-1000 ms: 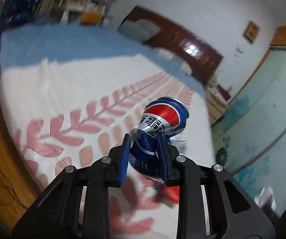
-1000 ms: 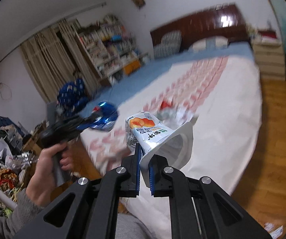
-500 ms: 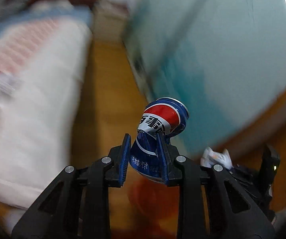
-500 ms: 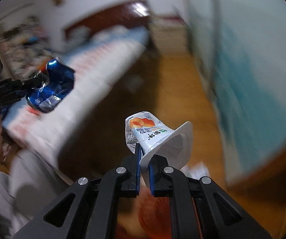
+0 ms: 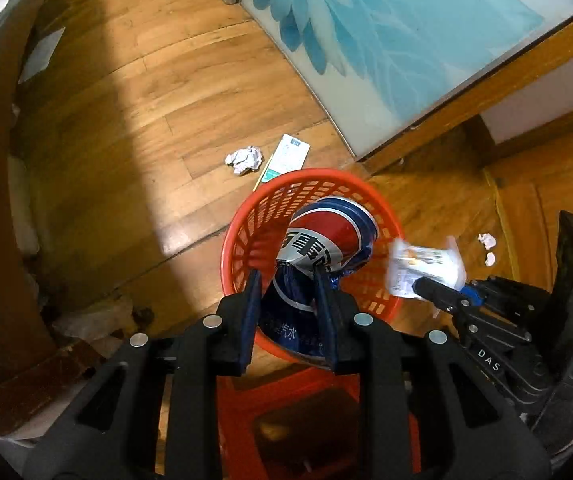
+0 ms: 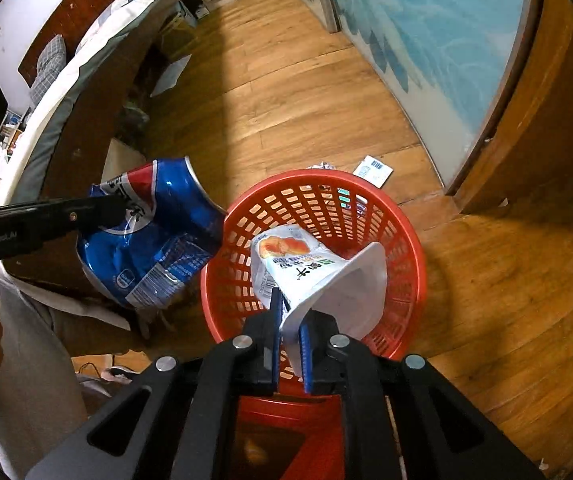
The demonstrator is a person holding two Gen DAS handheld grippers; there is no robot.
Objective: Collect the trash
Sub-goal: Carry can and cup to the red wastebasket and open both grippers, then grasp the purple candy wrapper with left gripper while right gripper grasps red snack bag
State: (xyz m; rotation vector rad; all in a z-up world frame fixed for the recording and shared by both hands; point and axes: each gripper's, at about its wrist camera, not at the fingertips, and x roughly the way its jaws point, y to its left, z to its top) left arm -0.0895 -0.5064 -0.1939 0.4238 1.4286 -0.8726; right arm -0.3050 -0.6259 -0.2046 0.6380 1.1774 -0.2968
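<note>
both tools hang over the red basket (image 6: 402,236) on the wood floor. the left tool (image 5: 288,280) grips a crushed blue can (image 5: 322,248); the right tool (image 6: 288,316), its jaws just easing apart, pinches a white cup (image 6: 318,276). crumpled paper (image 5: 244,159) and a carton (image 5: 286,156) lie beside the basket.

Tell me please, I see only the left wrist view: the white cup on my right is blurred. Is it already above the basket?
Observer: Yes. In the right wrist view the yogurt cup hangs over the opening of the red basket.
Operator: Does the right gripper hold it?
Observer: The cup's rim sits between the fingers of the right gripper, which have just been opening slightly.
Operator: And my can?
Observer: From there the crushed can, held by the left gripper, appears beside the basket's left rim, not over the opening.
</note>
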